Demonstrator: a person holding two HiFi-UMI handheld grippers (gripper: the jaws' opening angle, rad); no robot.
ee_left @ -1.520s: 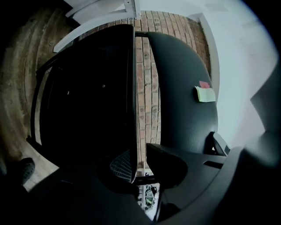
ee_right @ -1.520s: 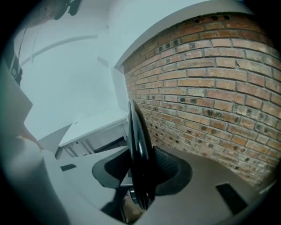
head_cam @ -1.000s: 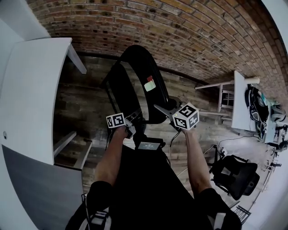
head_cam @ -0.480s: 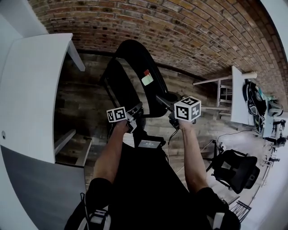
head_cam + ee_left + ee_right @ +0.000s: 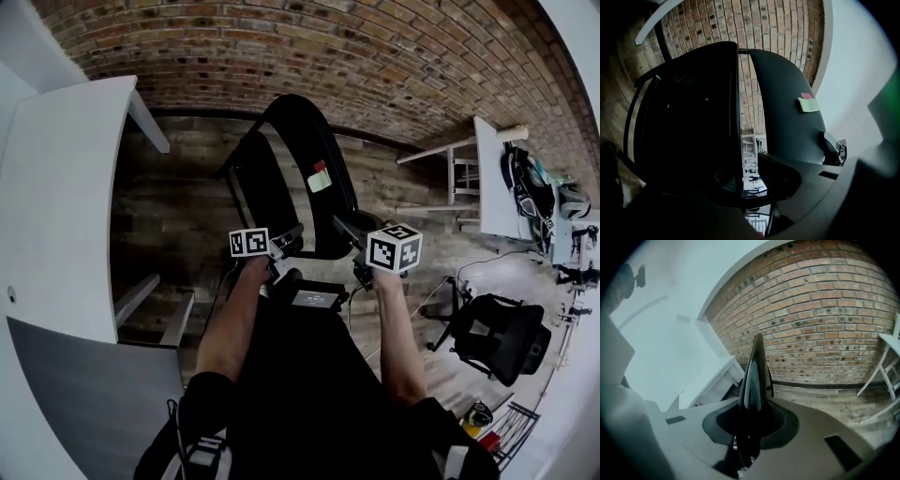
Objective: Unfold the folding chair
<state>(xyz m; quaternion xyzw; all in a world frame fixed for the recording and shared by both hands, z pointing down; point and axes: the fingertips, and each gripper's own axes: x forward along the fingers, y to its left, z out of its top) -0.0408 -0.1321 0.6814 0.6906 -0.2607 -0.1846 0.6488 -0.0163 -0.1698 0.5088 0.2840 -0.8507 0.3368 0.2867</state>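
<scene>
A brick wall [image 5: 375, 56] and a wooden floor [image 5: 178, 206] are seen ahead, with a white table [image 5: 66, 187] at the left; the black folding chair [image 5: 300, 159] is stood on the floor before the wall, its seat near its backrest; the left gripper [image 5: 292, 234] is held at the seat's edge, its jaws just opened a little, a slim gap shown beside that edge; the right gripper [image 5: 337, 223] has just been closed on the backrest's rim, which is pinched between its pads.
</scene>
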